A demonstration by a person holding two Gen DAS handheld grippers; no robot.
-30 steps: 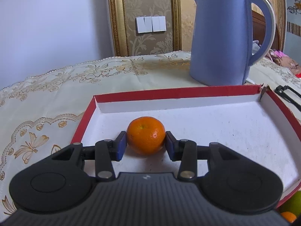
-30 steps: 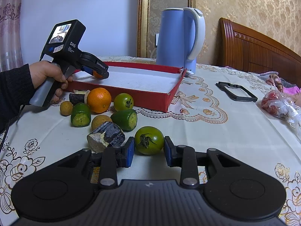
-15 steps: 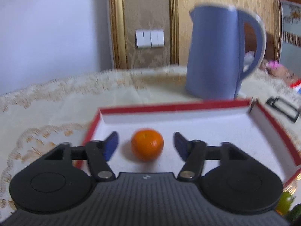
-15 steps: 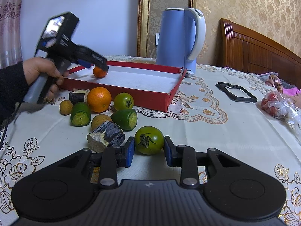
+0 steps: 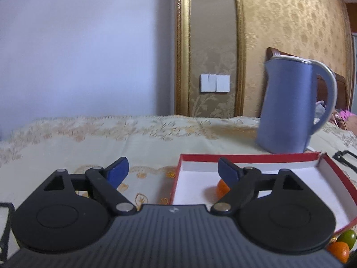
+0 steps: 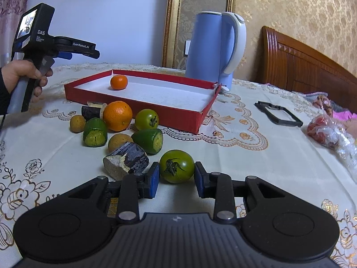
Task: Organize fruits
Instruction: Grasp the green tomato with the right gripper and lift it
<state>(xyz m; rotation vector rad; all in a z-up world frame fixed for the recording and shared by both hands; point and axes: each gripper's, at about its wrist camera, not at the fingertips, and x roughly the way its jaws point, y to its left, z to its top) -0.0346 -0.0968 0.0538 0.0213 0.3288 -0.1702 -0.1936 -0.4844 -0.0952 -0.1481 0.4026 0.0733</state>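
Note:
A small orange lies alone in the far-left corner of the red tray. My left gripper, held in a hand, hovers left of the tray and above the table, its jaws opening with nothing between them. In the left wrist view that gripper spans the tray's left wall, and its right finger half hides the orange. My right gripper rests near the table's front, shut on a green tomato.
Loose fruit lies in front of the tray: a large orange, a second green tomato, cut green pieces, small yellow fruits and a dark chunk. A blue kettle stands behind; a black frame and a plastic bag lie to the right.
My left gripper has let go of the small orange, opened wide, and drawn back up and to the left out of the tray. The right gripper has stayed on the green tomato.

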